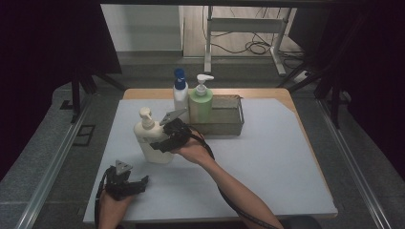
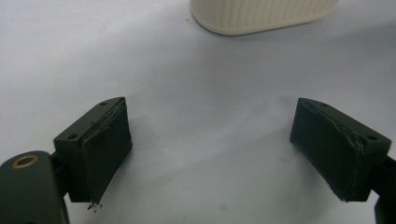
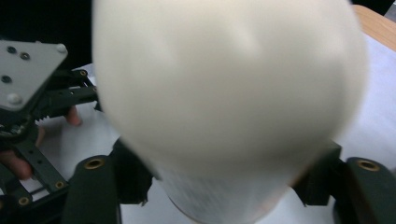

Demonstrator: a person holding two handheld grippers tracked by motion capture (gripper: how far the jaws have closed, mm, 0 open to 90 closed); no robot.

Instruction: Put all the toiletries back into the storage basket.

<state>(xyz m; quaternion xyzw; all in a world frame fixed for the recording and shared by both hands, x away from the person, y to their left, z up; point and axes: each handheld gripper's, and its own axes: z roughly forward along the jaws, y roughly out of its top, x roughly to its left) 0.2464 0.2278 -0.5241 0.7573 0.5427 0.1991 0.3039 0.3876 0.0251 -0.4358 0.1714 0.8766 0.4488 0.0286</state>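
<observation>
The right tongs (image 1: 161,143) pinch the cream pump bottle (image 1: 152,138) standing on the surface (image 1: 267,157); left tongs (image 1: 138,183) rest spread, nearby. Behind stand a blue-capped bottle (image 1: 180,93), green bottle (image 1: 201,102) and metal basket (image 1: 224,117).

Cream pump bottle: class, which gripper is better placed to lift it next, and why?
Right. The right gripper already has its jaws around the cream pump bottle; the left gripper rests open on the table, apart from it.

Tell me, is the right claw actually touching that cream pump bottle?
Touching. In the right gripper view the cream pump bottle sits between the right claw, both black jaws pressed against its sides. The high view agrees.
</observation>
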